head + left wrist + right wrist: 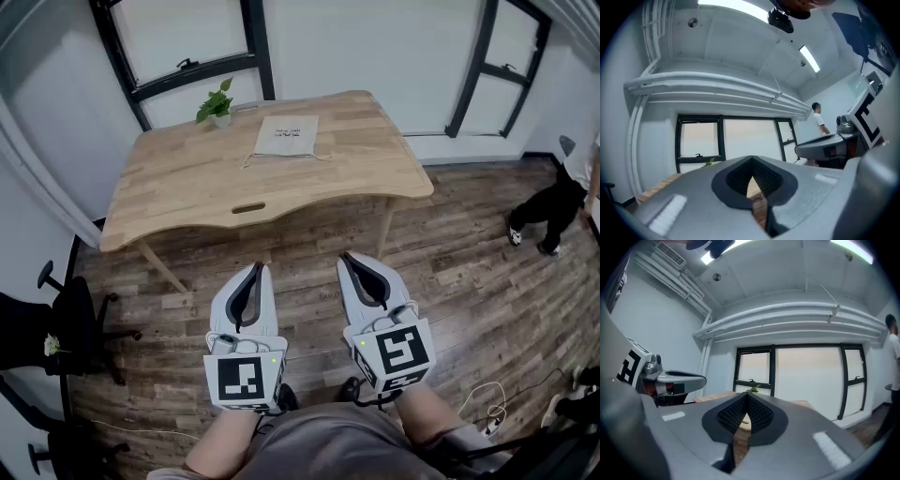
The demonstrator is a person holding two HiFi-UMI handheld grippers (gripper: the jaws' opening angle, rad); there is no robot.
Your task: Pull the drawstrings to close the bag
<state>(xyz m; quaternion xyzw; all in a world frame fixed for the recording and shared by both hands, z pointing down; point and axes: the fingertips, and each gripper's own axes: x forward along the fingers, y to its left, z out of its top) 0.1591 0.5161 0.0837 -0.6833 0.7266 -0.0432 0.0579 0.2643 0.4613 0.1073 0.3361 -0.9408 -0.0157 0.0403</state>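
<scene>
- Left gripper [254, 269] and right gripper [350, 257]: jaws clenched together on nothing, held level over the floor [469, 253], well short of the table [178, 225]. Probably a ready pose, with pulling not yet begun.
- Bag [287, 137]: lies flat at the table's far side near a plant [217, 101]. The thin cords [247, 162] at its near edge are probably the drawstrings.

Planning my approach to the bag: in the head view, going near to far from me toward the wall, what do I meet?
Left tongs and right tongs side by side, wooden floor, table, bag, potted plant, window.
</scene>
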